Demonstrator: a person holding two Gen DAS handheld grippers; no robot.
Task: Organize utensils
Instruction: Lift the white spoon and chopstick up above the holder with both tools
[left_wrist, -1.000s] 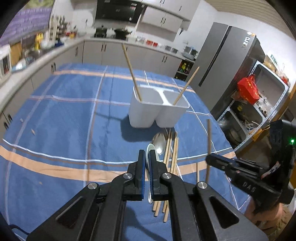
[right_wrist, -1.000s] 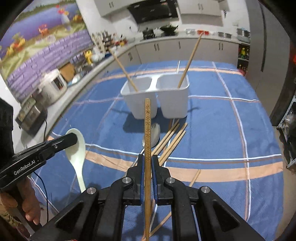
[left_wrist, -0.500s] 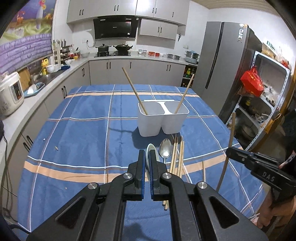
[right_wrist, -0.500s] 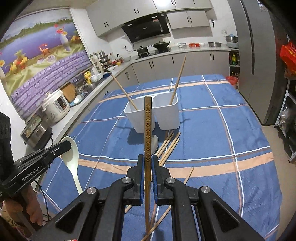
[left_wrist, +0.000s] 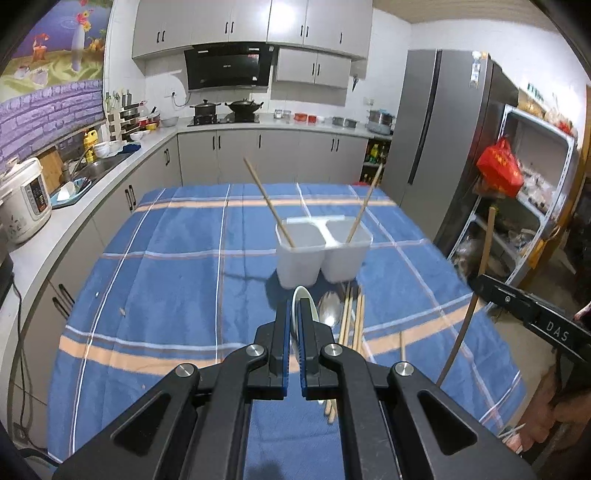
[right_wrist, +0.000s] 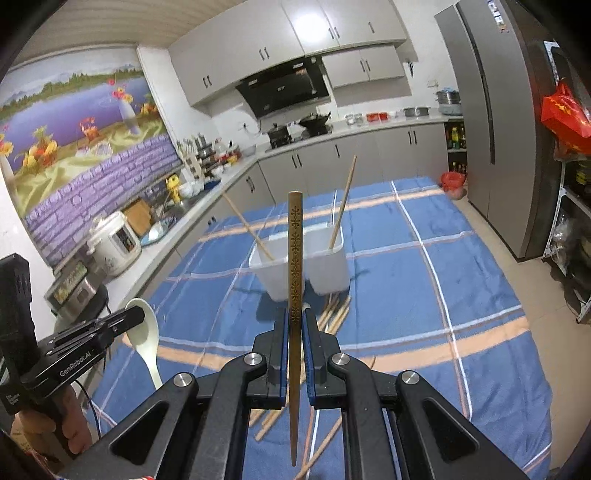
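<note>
1. The white two-compartment holder (right_wrist: 301, 267) stands ahead of both grippers, further along the blue-checked surface (right_wrist: 424, 295). It is well apart from the right gripper (right_wrist: 294, 334), which is clamped on a carved brown chopstick (right_wrist: 295, 258); the chopstick's long axis runs upright, in line with the fingers, so the holder lies straight ahead of its upper end.
2. The left gripper (left_wrist: 294, 325) is closed on a white spoon (right_wrist: 146, 332) (only the rim of its bowl shows between the fingers in the left wrist view). The holder again lies straight ahead, and neither arm looks clearly nearer to it.
3. Count: two chopsticks already lean in the holder, one (left_wrist: 267, 205) in the left compartment and one (left_wrist: 364, 208) in the right.
4. One metal spoon (left_wrist: 328, 304) lies on the surface just in front of the holder, beside a loose bundle of chopsticks (left_wrist: 352, 314), perhaps five or six (overlap prevents an exact count).
</note>
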